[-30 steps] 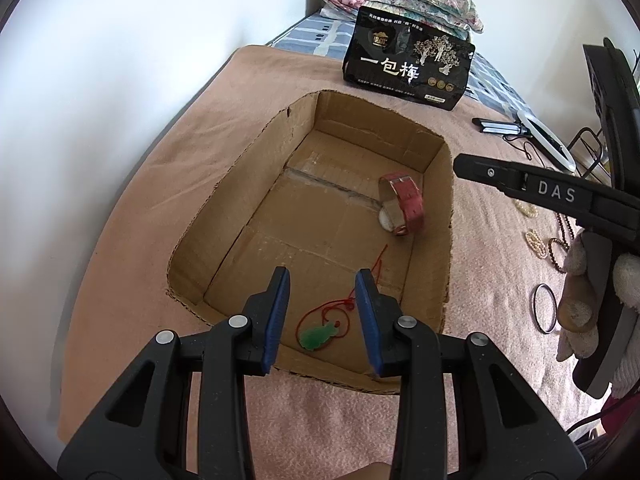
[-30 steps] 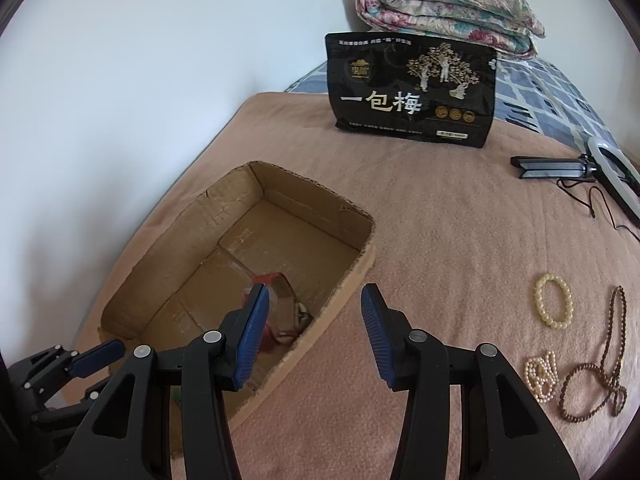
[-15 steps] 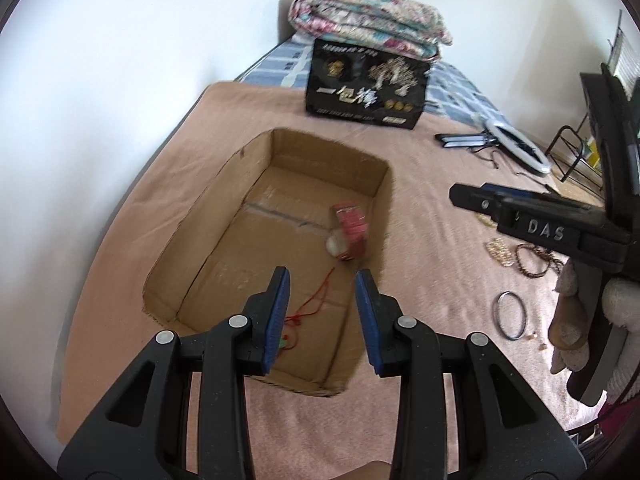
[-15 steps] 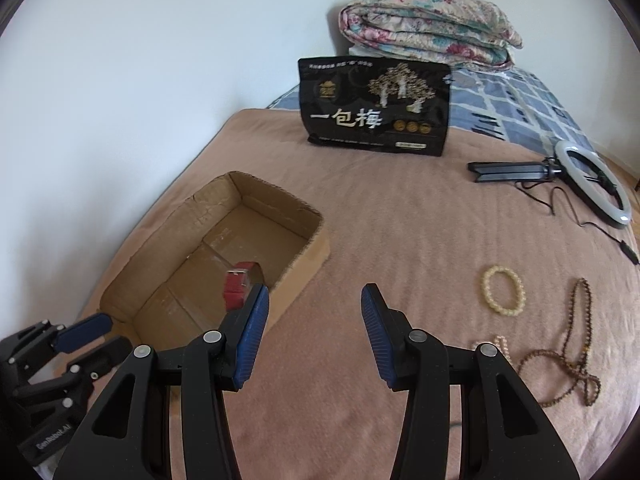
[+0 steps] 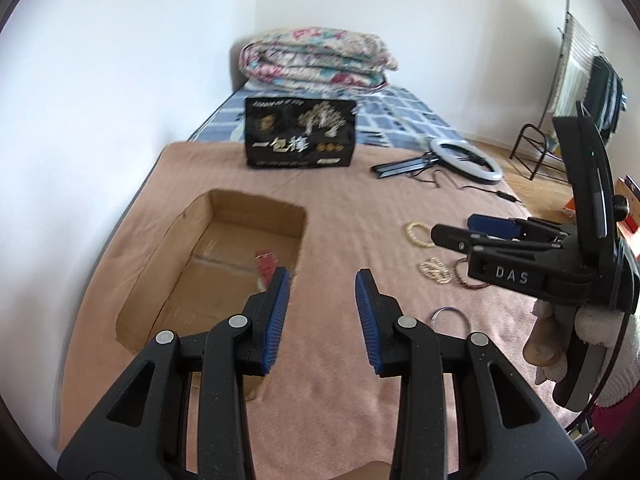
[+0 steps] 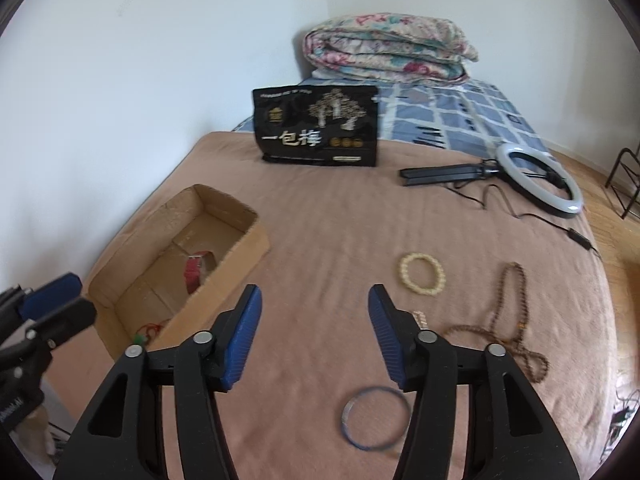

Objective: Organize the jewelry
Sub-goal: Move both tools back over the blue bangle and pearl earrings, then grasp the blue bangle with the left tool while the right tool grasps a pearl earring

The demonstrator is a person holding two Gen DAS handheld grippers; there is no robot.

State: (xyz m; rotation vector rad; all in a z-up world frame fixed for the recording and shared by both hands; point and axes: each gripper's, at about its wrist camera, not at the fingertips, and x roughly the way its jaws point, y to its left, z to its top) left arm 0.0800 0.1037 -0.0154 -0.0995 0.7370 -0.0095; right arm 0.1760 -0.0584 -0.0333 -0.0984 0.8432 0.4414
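An open cardboard box (image 5: 256, 200) (image 6: 244, 248) sits on the pink blanket at the left. Inside lie a red watch (image 5: 266, 266) (image 6: 196, 274) and a green pendant on a red cord (image 6: 146, 332). My left gripper (image 5: 322, 320) (image 6: 76, 298) hovers just right of the box, open and empty. To the right lie a cream bead bracelet (image 5: 418, 234) (image 6: 422, 274), a pearl bracelet (image 5: 434, 270), a brown bead necklace (image 6: 508, 320) and a thin bangle (image 5: 450, 320) (image 6: 376, 418). My right gripper (image 6: 314, 336) (image 5: 452, 230) hangs above the blanket near the bangle, its jaws opening with nothing between them.
A black snack bag (image 5: 300, 138) (image 6: 318, 126) stands at the back, with a folded floral quilt (image 5: 316, 60) behind it. A ring light (image 5: 466, 158) (image 6: 538, 178) with its cable lies at the back right. A white wall runs along the left; the bed edge is at the right.
Both grippers have drawn up and swung right, away from the box and toward the loose jewelry. The right jaws have widened. The pendant and the watch stay in the box.
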